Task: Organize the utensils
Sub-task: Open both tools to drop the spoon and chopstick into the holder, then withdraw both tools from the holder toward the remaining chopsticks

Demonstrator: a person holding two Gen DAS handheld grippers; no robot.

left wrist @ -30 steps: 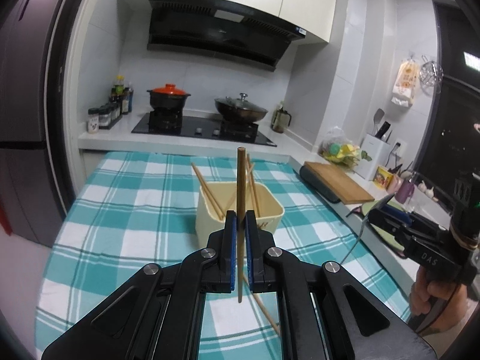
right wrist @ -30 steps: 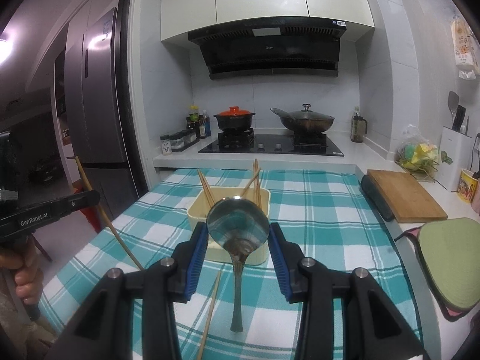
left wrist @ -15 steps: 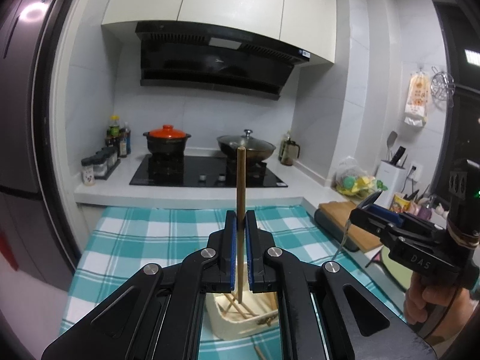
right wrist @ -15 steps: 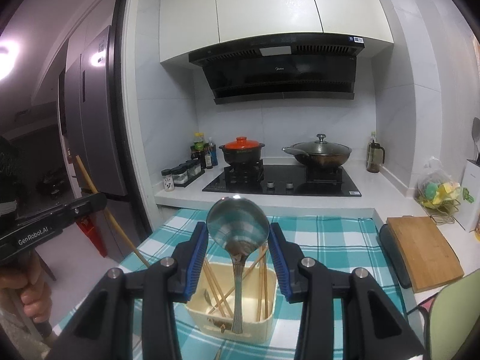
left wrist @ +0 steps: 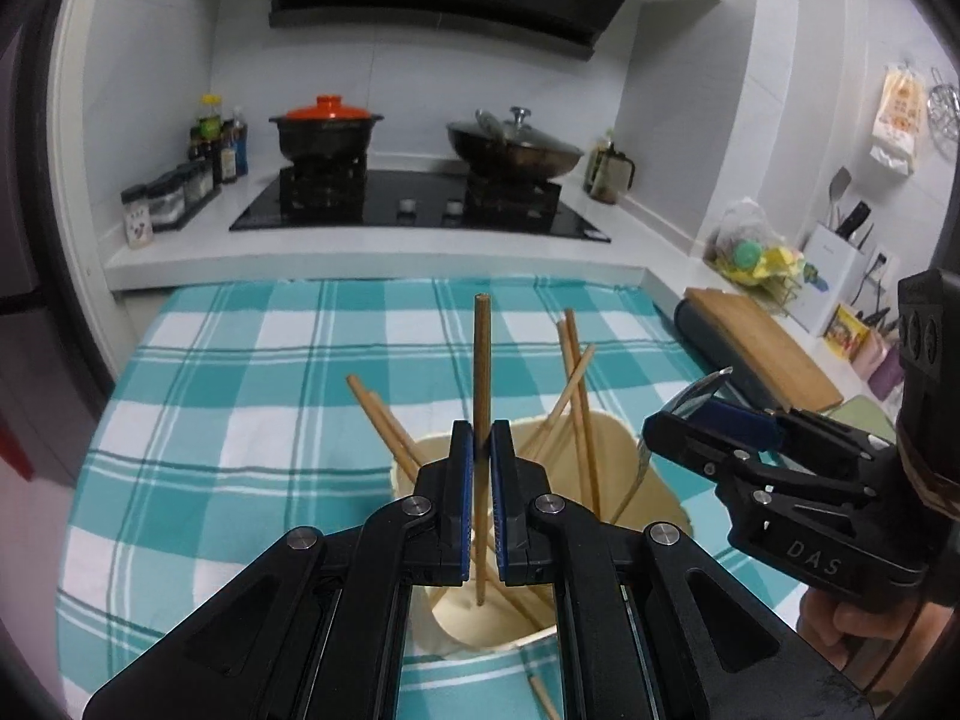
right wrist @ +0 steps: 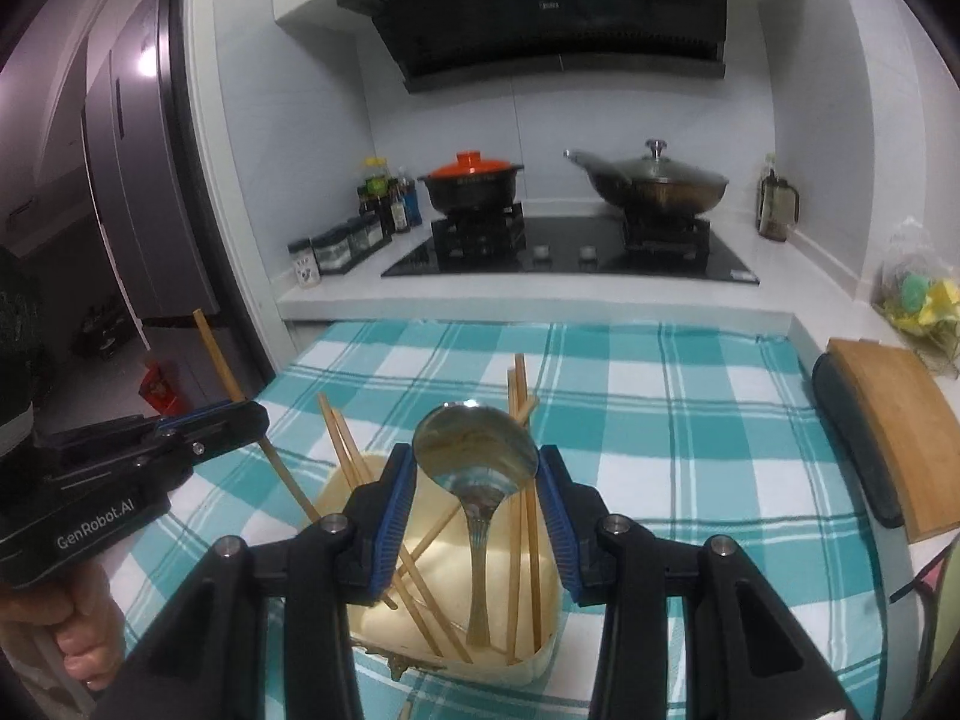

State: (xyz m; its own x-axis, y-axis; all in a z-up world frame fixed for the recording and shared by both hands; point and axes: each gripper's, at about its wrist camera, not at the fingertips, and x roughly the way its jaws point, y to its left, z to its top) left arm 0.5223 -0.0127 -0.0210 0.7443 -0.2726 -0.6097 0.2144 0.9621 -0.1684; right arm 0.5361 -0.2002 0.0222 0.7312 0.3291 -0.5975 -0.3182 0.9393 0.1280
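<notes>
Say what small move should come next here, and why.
Probably open both grippers. The left gripper holds a chopstick and the right gripper a metal spoon, both with their lower ends already inside the cream utensil holder.

Teal-and-white check tablecloth [left wrist: 240, 420] across the worktop. Cream utensil holder [right wrist: 516, 576], tan wooden chopsticks [right wrist: 345, 450] inside. Silver spoon [right wrist: 477, 450], mirror-bright. Black hand-held gripper [left wrist: 480, 456] with blue pads [left wrist: 462, 498]. At the back: black pot, orange lid [left wrist: 327, 108]. Light brown cutting board [right wrist: 900, 420] at right.
</notes>
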